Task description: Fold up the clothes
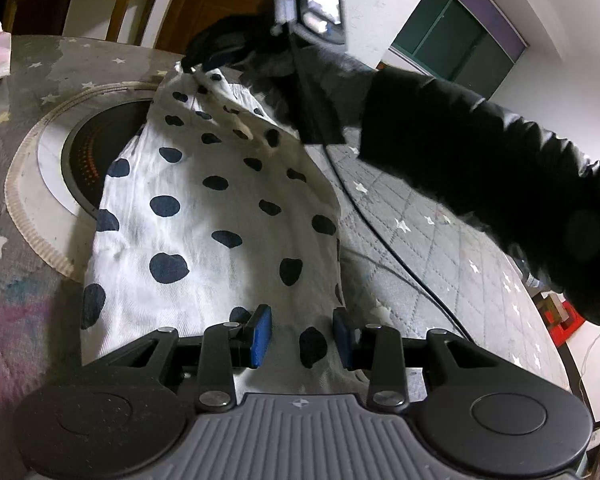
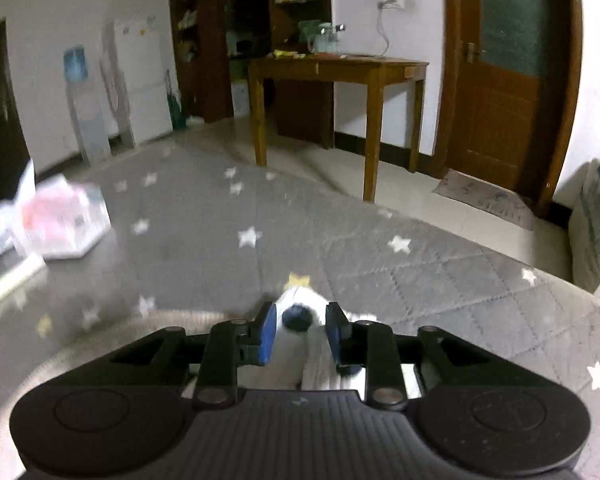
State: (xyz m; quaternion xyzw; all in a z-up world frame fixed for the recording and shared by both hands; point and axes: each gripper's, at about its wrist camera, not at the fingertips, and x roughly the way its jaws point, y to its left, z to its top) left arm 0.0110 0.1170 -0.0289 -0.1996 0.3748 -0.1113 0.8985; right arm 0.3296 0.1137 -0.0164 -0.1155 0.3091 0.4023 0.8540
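Spotted garment (image 1: 204, 216), white with dark navy blots, spread lengthwise over grey quilted star-print cover (image 1: 440, 216) of a table; far end bunched and lifted toward right gripper (image 1: 204, 65). Left edge of cloth draped across dark round hotplate (image 1: 86, 160) with pale ring around it, set into the tabletop. Near end of cloth running under and between blue pads (image 1: 262, 334) of left gripper (image 1: 302, 336). Left jaws part open, fabric lying in the gap; no clear pinch visible, pads standing apart from the fold. White drawstring (image 1: 242, 126) trailing across upper part of the cloth. Right gripper seen from the left wrist view at the far end, blurred, with dark sleeve (image 1: 480, 152) and black cable (image 1: 384, 236) behind it. Right wrist view: right gripper (image 2: 300, 330) narrowly open, jaws parted on either side of a white tip of cloth (image 2: 296, 320) bearing one dark spot; small gaps visible beside the pads, so cloth between them but not pressed. Pink-and-white packet (image 2: 60, 220) lying on the cover well to the left, blurred. Beyond the table: wooden side table (image 2: 340, 68), brown door (image 2: 504, 80), dark shelving (image 2: 236, 32) against white wall.
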